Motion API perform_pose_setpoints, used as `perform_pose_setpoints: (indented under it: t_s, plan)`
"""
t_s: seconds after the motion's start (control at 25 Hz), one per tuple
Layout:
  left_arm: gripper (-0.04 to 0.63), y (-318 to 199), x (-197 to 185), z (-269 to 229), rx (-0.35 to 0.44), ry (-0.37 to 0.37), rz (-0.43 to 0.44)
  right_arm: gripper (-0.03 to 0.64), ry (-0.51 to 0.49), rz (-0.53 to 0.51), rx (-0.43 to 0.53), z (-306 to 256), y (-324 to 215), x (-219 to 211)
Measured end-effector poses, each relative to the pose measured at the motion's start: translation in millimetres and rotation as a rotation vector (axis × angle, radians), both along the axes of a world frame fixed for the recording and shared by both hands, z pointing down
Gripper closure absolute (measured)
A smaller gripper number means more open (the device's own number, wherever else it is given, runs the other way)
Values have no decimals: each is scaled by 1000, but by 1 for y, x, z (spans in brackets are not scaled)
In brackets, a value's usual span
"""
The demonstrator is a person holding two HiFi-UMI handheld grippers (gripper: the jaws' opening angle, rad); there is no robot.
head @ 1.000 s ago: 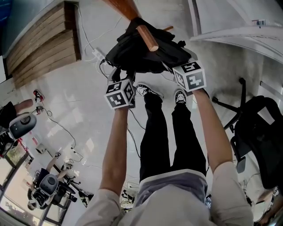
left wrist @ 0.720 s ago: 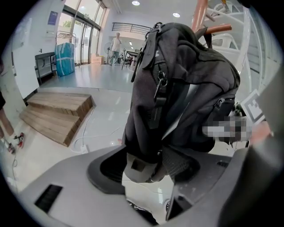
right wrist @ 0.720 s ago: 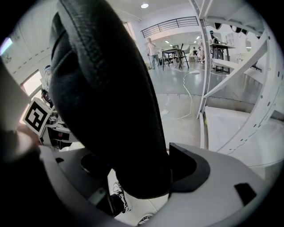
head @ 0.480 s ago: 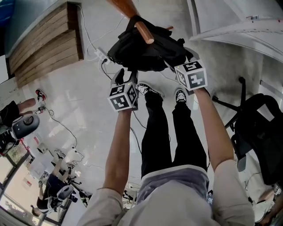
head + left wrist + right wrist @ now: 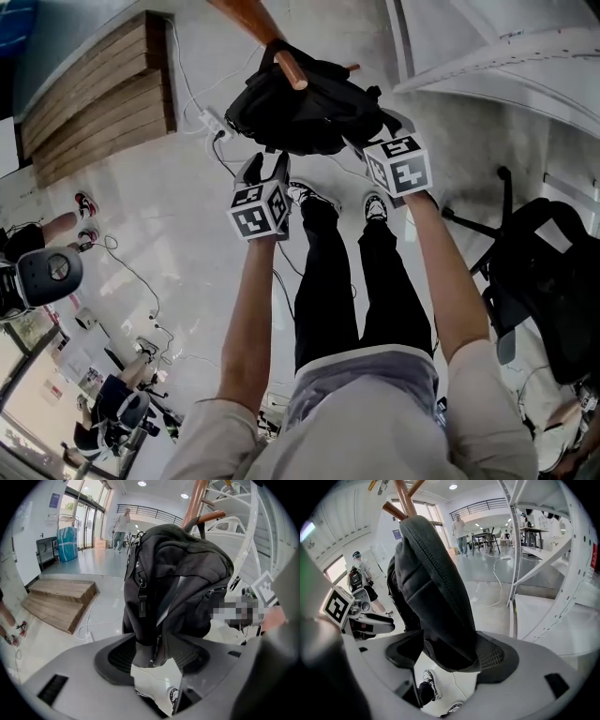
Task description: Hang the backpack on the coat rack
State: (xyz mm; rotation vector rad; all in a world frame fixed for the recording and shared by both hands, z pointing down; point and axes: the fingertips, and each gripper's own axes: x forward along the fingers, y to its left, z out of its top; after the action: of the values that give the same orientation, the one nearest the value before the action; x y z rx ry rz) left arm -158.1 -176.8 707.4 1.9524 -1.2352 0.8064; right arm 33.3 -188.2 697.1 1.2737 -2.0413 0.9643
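**A:** Where is the black fabric backpack (image 5: 314, 103)?

**B:** Its loop sits over the brown wooden coat-rack peg (image 5: 290, 70), above both tongs. The right gripper (image 5: 450, 657) clamps a thick fold. The left gripper (image 5: 157, 656) stands wide and has just been closing, with the lower fold loose between its jaws.

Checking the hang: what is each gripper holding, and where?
The right gripper clamps the backpack by its thick zippered side. The left gripper, jaws just closing, straddles a bottom corner without pressing it.

Black backpack (image 5: 178, 583) hangs on coat rack peg (image 5: 208, 516); lower fabric between left claw (image 5: 157, 660) jaws, just closing, apparently not gripped.
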Motion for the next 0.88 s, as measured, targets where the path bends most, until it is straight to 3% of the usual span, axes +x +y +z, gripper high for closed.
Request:
perform_pose_setpoints:
  t_s: [0.32,0.52,0.88]
  plan:
    - [405,19,21,-15,2,5,31,262,-21,0,1,-17,15,9]
    - [405,26,44,-37,27,85,74,264,-33,-14,1,-31,23,8]
    - [440,36,55,-76,69,76,76,291,-70,-10,22,-64,35,12]
